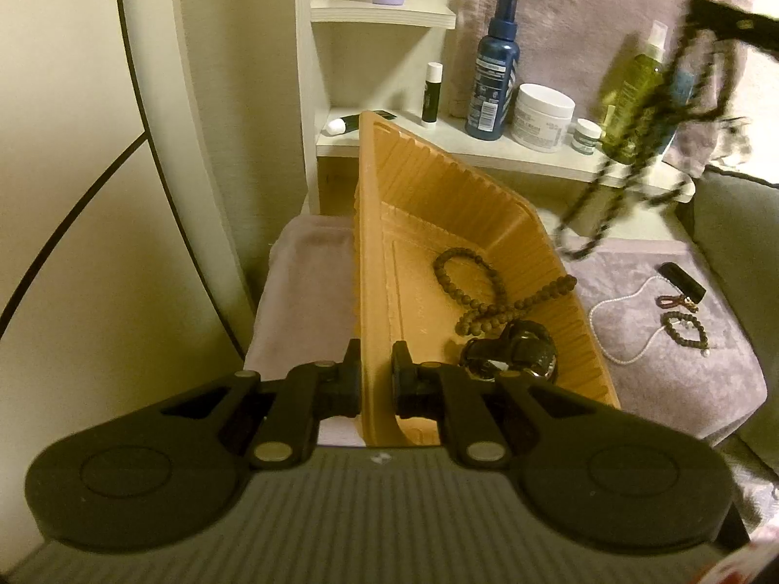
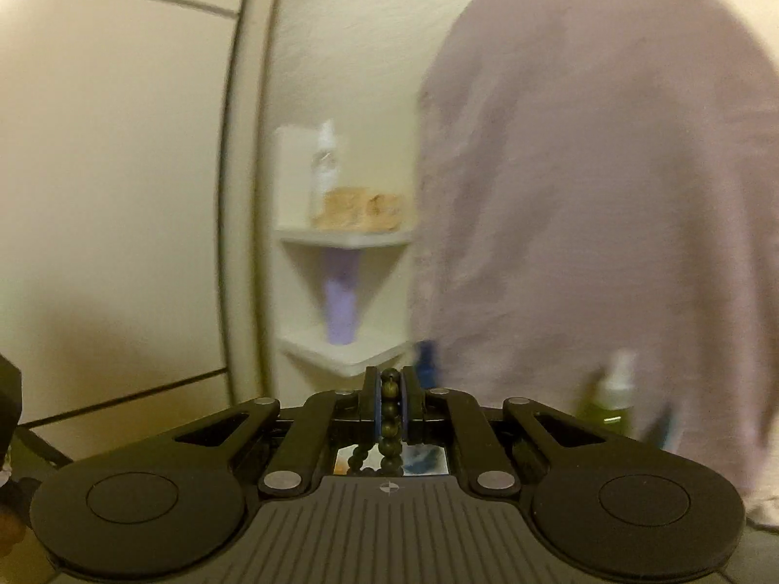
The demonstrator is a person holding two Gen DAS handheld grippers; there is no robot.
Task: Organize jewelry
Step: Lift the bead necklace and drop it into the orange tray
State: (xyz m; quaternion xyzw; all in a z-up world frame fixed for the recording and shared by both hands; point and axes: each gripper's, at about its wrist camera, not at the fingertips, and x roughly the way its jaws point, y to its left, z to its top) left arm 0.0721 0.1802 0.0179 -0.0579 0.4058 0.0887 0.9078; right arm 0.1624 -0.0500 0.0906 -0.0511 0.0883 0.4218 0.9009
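My left gripper (image 1: 376, 355) is shut on the near wall of an orange plastic tray (image 1: 438, 204), which stands tilted over a mauve cloth. Inside the tray lie a brown bead bracelet (image 1: 467, 277), a longer brown bead strand (image 1: 516, 309) and a black wristwatch (image 1: 511, 355). My right gripper (image 2: 390, 392) is shut on a dark bead necklace (image 2: 391, 413). In the left wrist view that necklace (image 1: 628, 155) hangs blurred in the air above and right of the tray, under the right gripper (image 1: 706, 14). A white pearl strand (image 1: 628, 321) and small bracelets (image 1: 684, 328) lie on the cloth at right.
White shelves (image 1: 438, 141) behind the tray carry a blue spray bottle (image 1: 491, 73), a white jar (image 1: 543, 117), a lip balm stick (image 1: 431, 92) and a green bottle (image 1: 633, 92). A mauve towel (image 2: 584, 219) hangs at the back. A grey cushion (image 1: 735, 228) sits at right.
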